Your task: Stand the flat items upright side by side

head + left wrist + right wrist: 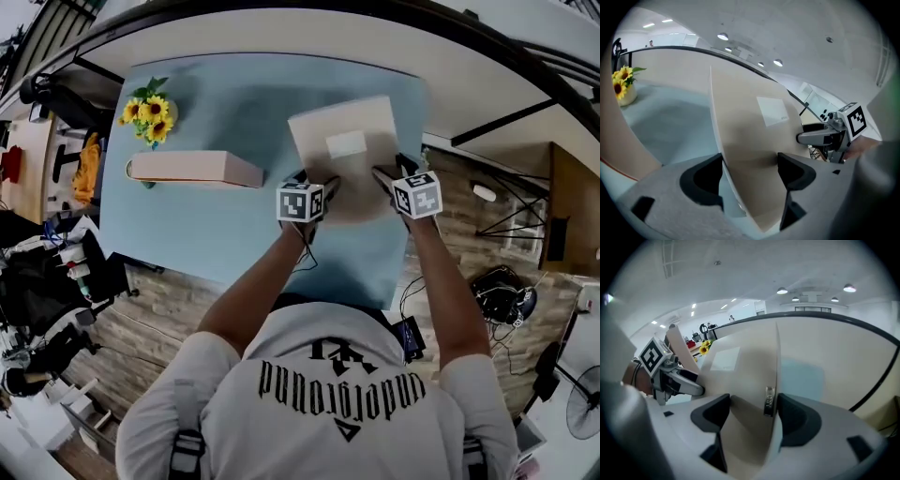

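A flat beige box [342, 145] with a white label is held tilted above the blue table [187, 234], with its shadow under it. My left gripper [315, 180] grips its near left edge and my right gripper [392, 171] its near right edge. In the left gripper view the box [750, 126] fills the gap between the pads of the left gripper [750, 171]. In the right gripper view the box [750, 376] sits likewise in the right gripper [752, 413]. A second flat beige box [197, 169] stands on its long edge at the left.
A small vase of sunflowers [148, 114] stands at the table's far left corner, just behind the standing box. The table's far edge meets a pale curved wall. Desks, cables and a fan crowd the floor around the table.
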Tool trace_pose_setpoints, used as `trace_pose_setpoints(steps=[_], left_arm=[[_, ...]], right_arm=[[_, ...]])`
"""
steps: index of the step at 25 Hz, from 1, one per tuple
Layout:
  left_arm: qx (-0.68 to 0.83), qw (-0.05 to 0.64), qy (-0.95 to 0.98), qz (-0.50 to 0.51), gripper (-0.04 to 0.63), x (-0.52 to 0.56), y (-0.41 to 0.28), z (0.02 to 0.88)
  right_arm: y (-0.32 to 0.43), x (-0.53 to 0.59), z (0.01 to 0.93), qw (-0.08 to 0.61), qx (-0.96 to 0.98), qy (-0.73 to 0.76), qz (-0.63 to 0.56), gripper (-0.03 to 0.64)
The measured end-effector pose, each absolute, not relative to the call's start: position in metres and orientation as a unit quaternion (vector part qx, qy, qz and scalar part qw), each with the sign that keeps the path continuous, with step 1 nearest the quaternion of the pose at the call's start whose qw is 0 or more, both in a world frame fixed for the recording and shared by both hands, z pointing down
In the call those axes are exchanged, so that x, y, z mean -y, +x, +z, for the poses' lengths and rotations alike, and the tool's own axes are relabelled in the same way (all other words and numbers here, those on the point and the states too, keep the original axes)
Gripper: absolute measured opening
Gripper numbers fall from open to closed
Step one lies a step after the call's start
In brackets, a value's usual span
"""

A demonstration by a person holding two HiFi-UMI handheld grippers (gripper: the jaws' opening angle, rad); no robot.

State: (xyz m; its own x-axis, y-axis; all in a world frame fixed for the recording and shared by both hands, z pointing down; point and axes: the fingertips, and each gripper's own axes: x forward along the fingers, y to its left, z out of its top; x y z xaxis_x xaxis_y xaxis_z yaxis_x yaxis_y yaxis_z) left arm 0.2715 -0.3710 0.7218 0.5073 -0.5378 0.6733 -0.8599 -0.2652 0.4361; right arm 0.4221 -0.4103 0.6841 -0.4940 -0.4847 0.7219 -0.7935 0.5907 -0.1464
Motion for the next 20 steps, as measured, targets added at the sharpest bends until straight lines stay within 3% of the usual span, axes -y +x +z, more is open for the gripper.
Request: trace_pose_setpoints(steps=[20], left_arm=[[0.367,0.188,0.883,0.225,0.373,0.275,0.255,0.605]], right_arm=[[0.411,0.241,0.575,0.188,0.774,0.589,0.137,0.318]])
